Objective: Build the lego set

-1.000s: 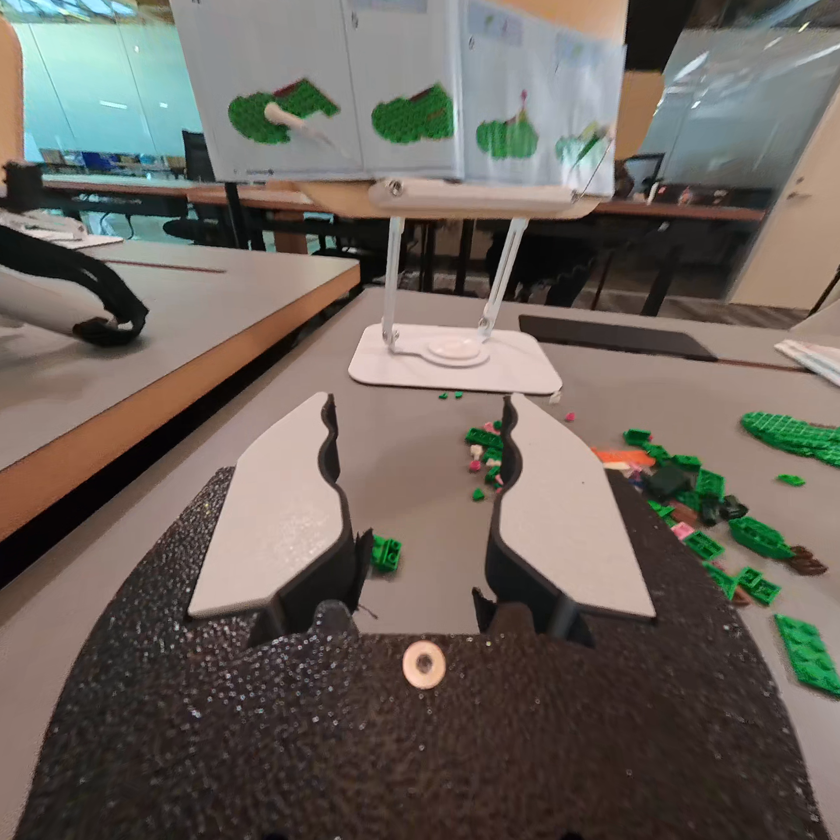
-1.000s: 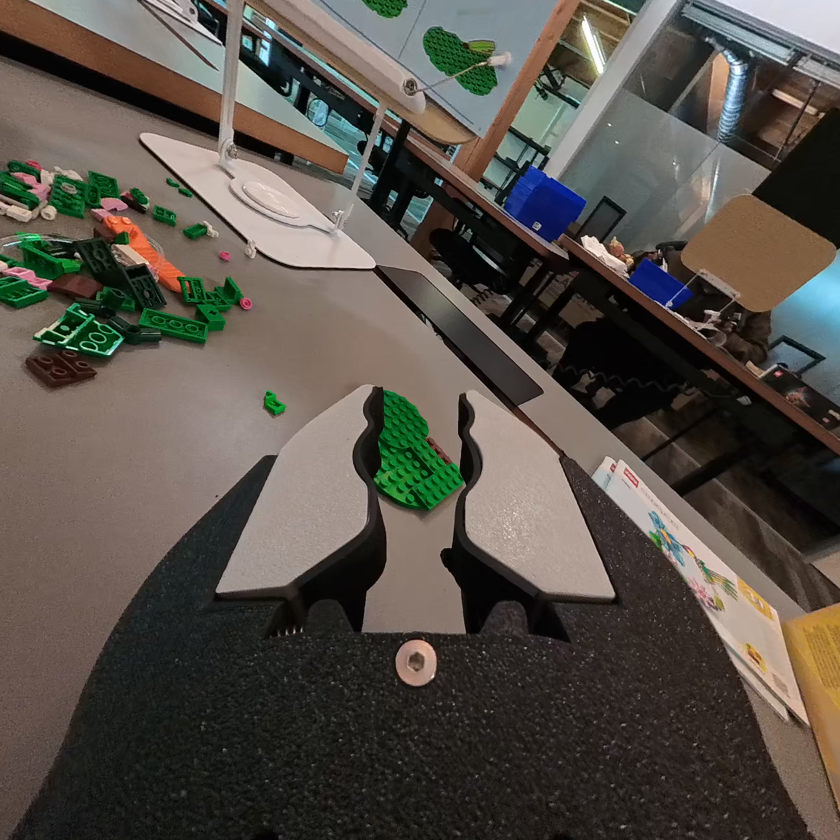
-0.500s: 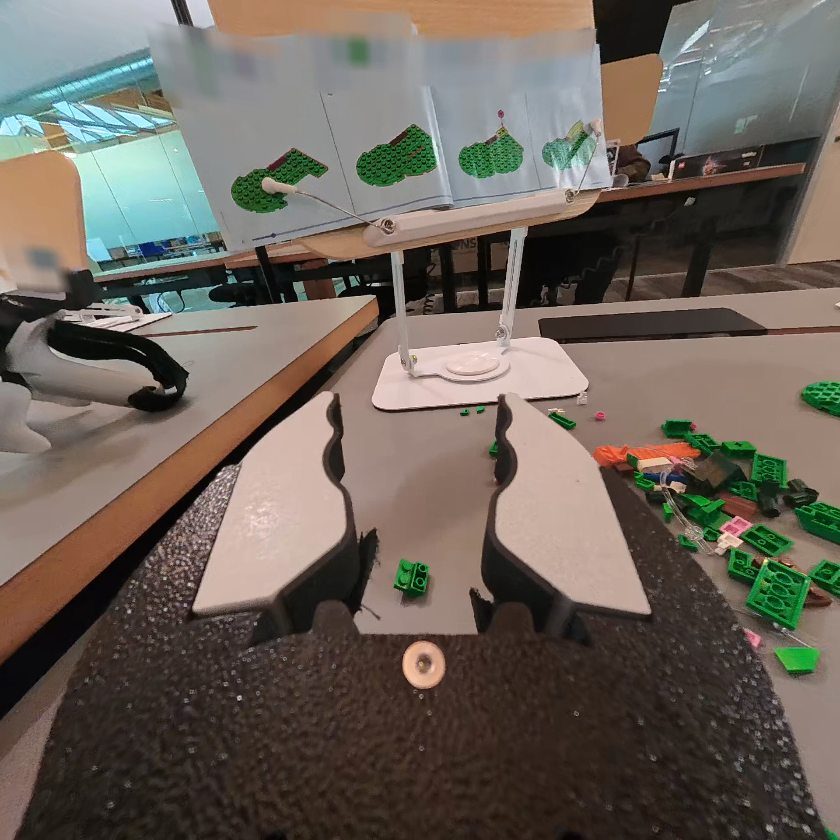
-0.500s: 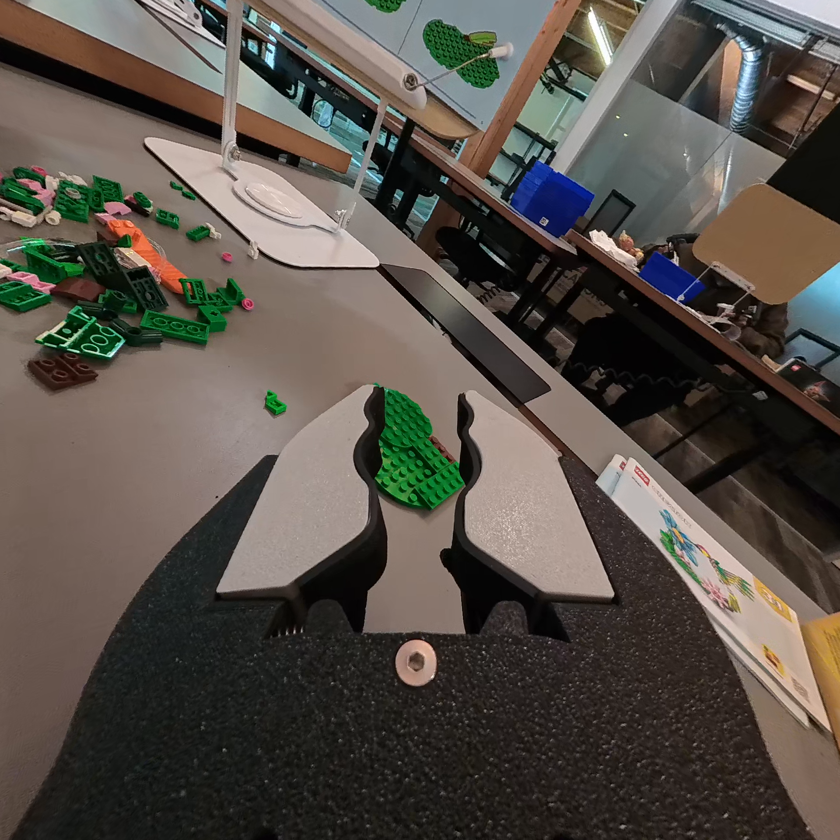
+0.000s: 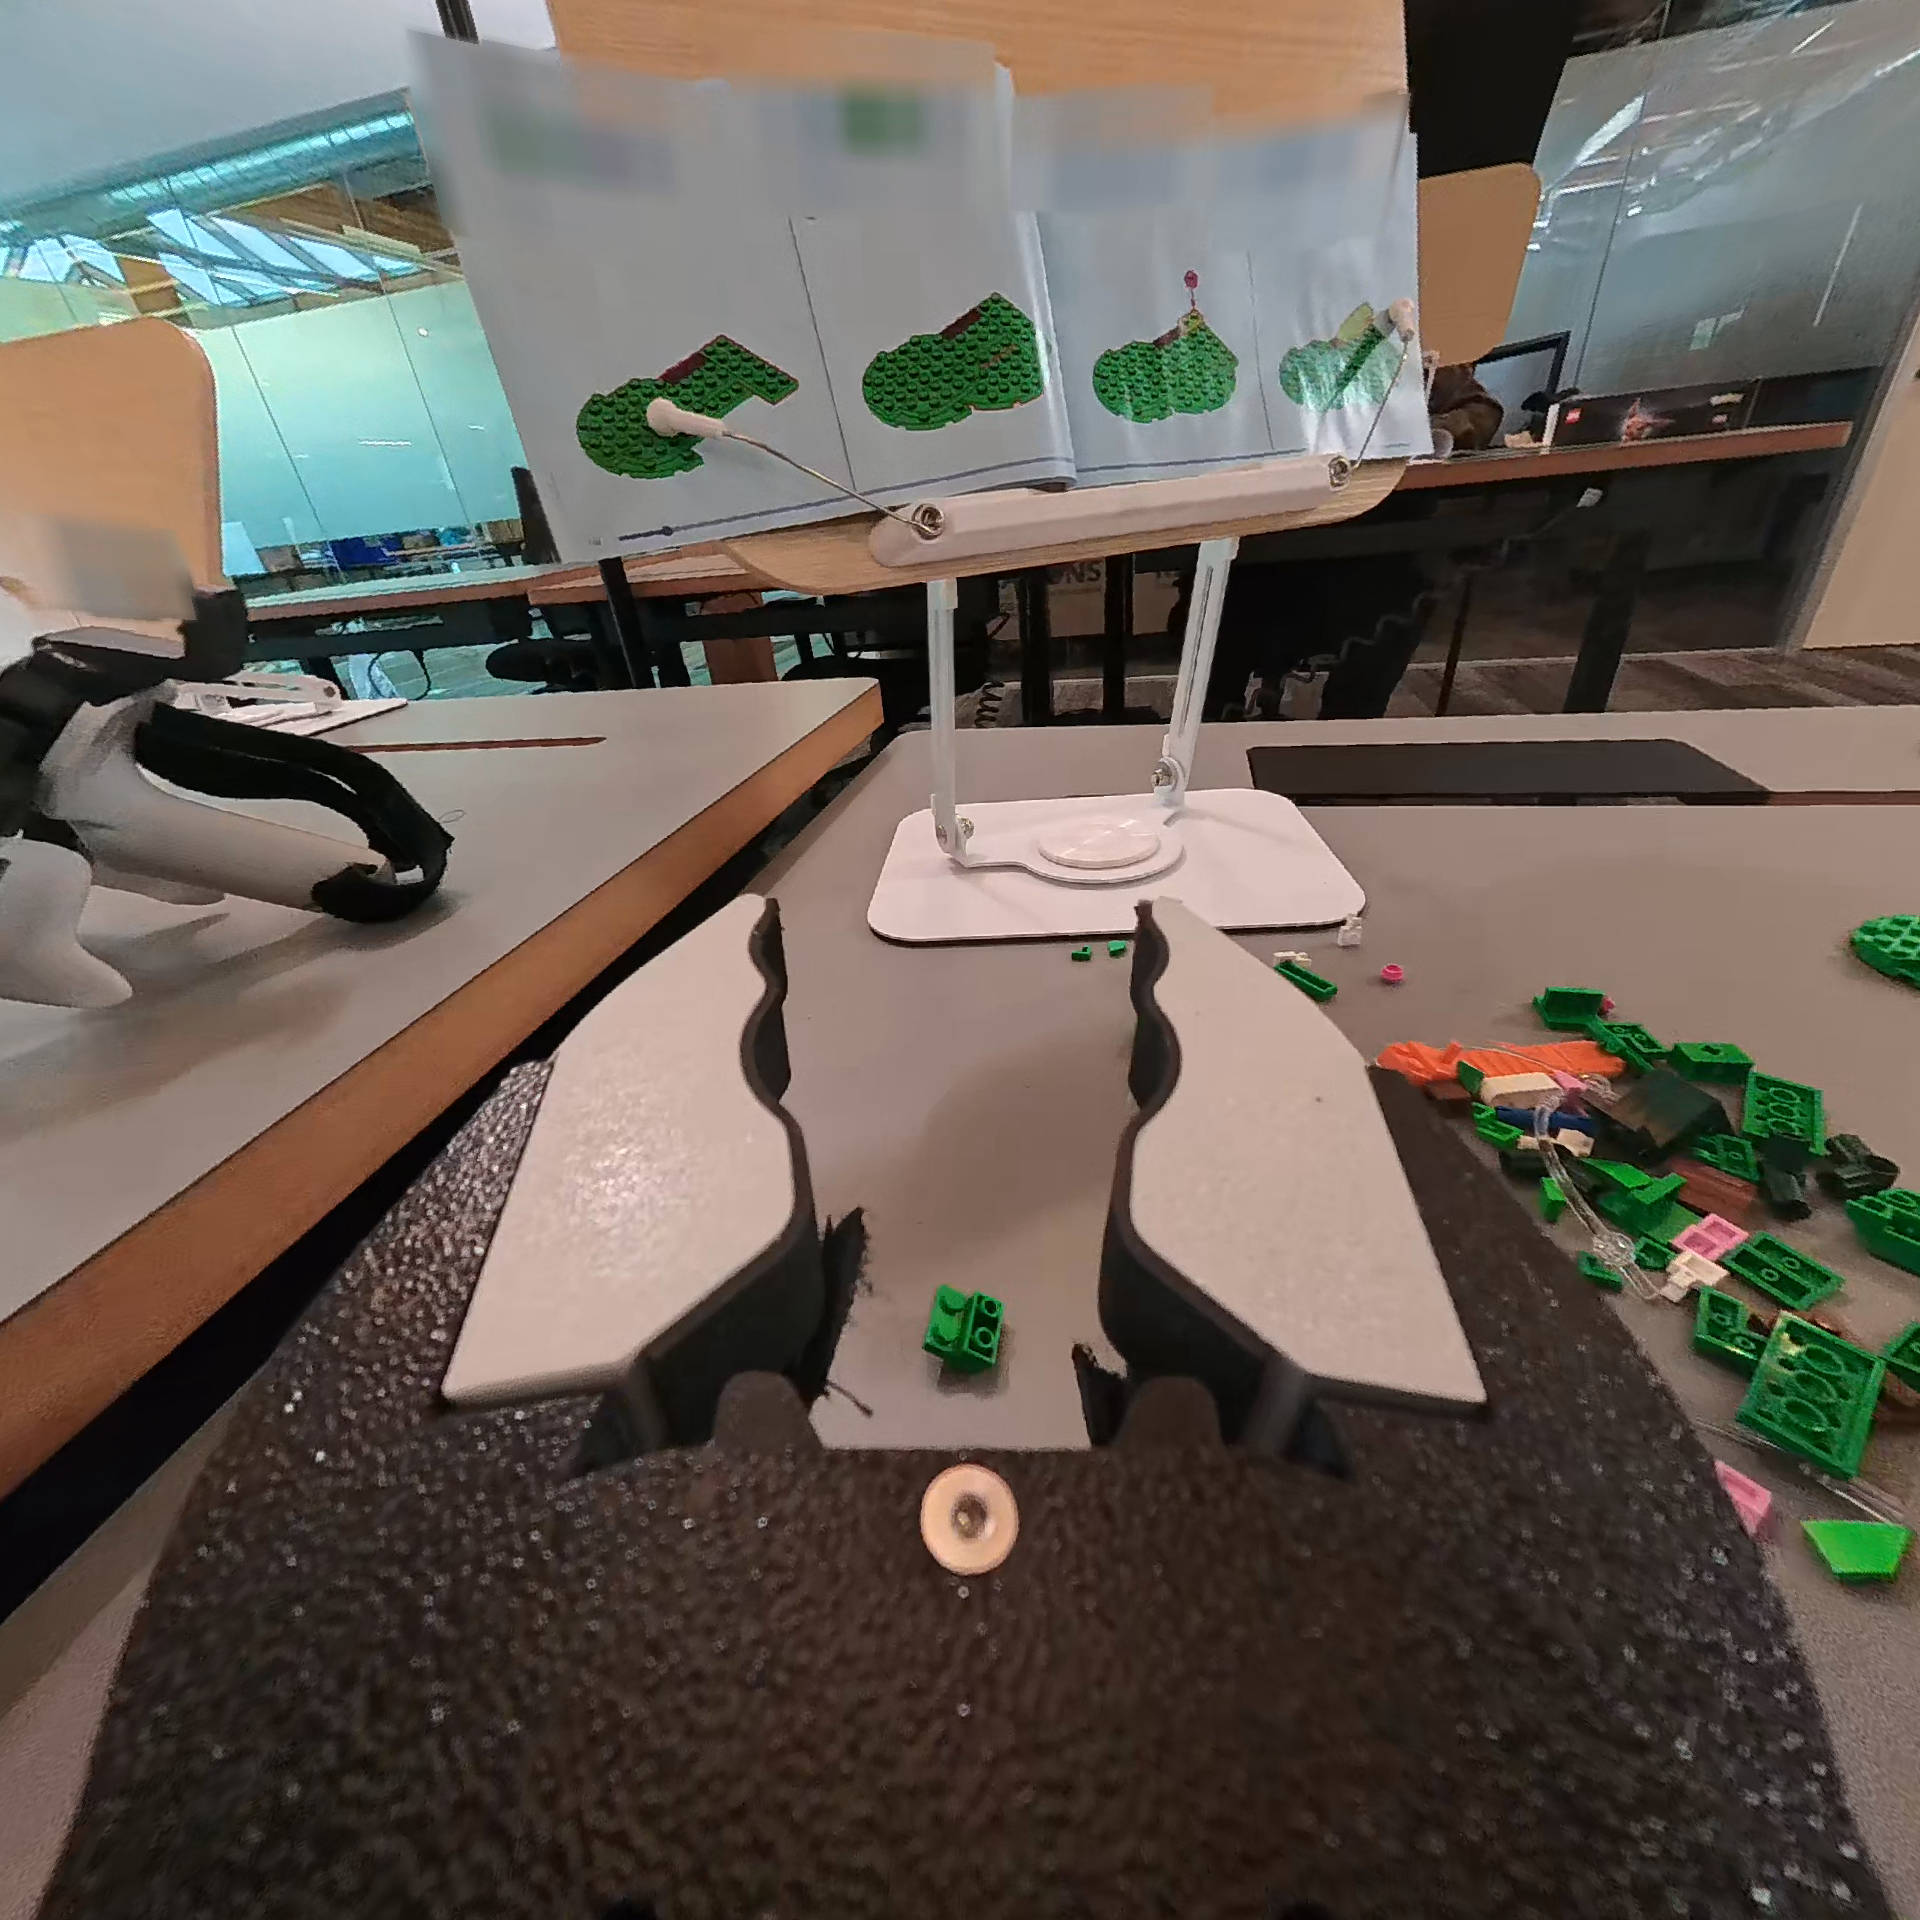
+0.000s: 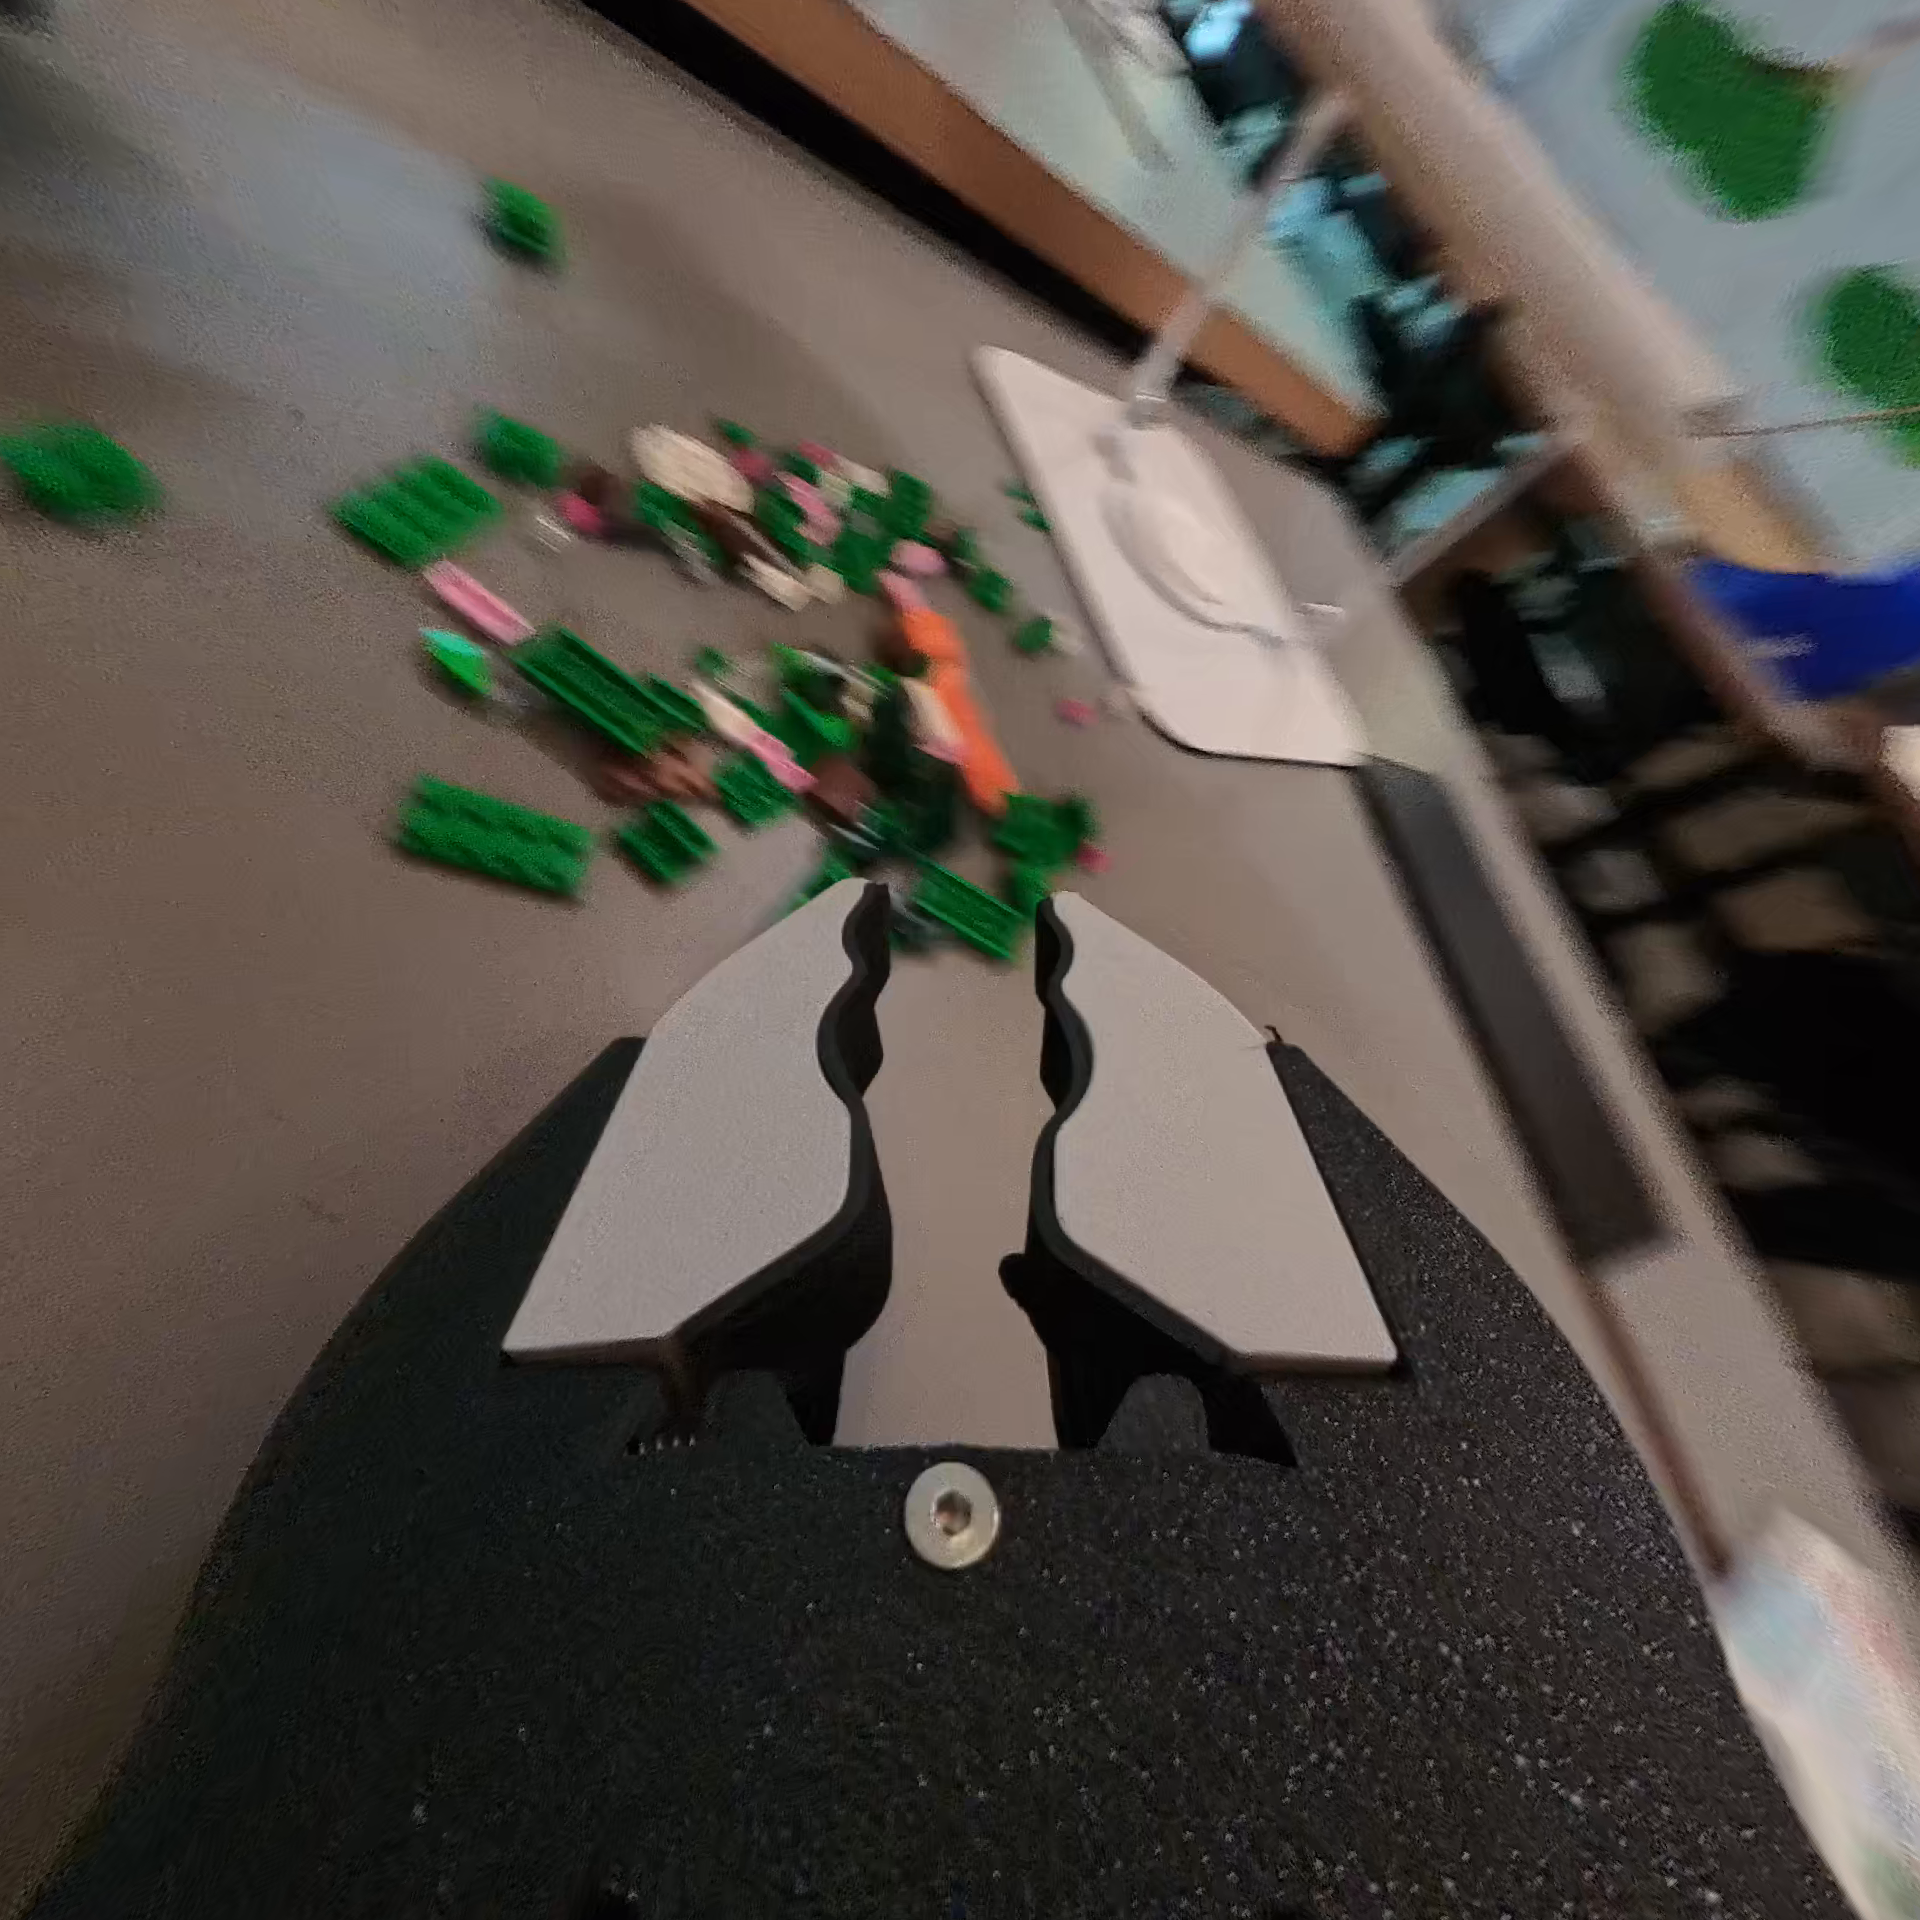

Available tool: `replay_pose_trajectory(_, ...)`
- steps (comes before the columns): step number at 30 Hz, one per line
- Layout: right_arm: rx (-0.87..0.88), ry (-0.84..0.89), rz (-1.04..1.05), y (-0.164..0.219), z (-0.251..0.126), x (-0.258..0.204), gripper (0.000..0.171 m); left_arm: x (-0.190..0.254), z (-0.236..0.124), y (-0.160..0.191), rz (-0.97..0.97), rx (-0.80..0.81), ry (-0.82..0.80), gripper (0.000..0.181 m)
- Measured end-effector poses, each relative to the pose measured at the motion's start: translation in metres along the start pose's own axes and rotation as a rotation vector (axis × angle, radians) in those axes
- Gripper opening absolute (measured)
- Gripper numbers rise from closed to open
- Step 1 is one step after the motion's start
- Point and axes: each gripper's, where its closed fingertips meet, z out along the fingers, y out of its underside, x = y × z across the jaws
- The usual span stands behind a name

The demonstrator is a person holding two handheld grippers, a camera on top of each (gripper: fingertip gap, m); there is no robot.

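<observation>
Left gripper [image 5: 951,920]: fingers spread wide, nothing between the pads, held low over the grey desk [image 5: 977,1081].
Small green brick [image 5: 966,1325]: lies on the desk between the finger roots, touching neither; its long axis runs slightly askew across the gap, studs up.
Room ahead of left gripper: bare desk as far as the white stand base [image 5: 1117,868]; two tiny green bits lie just before it.
Left of left gripper: the desk edge is near, with a dark gap and then a neighbouring desk.
Right of left gripper: loose brick pile [image 5: 1704,1164], mostly green with orange, pink and brown.
Instruction sheet [image 5: 935,343]: raised on the stand, facing the gripper.
Right gripper [image 6: 961,904]: fingers parted, narrower gap, empty; the view is blurred.
Ahead of right gripper: scattered brick pile [image 6: 748,686], its nearest green plate just past the fingertips; bare desk to its left.
</observation>
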Motion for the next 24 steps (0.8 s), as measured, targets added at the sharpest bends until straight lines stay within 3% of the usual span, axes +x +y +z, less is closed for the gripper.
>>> replay_pose_trajectory(3,-0.033,-0.277,0.174,-0.02,0.028,-0.032,0.03,-0.001,0.0,-0.001,-0.017,0.006,0.006,0.063)
replay_pose_trajectory(7,-0.133,-0.454,0.254,-0.021,0.052,-0.05,0.029,0.002,-0.001,-0.002,-0.006,0.012,0.02,0.062)
replay_pose_trajectory(16,-0.23,-0.484,0.319,-0.006,0.076,-0.044,0.033,0.006,0.0,-0.002,-0.031,0.01,0.05,0.059)
replay_pose_trajectory(20,-0.264,-0.642,0.31,-0.007,0.063,-0.062,0.026,0.008,0.001,-0.002,-0.029,0.007,0.055,0.057)
replay_pose_trajectory(24,-0.279,-0.54,0.416,-0.007,0.069,-0.045,0.02,0.009,0.001,-0.001,-0.027,0.003,0.06,0.057)
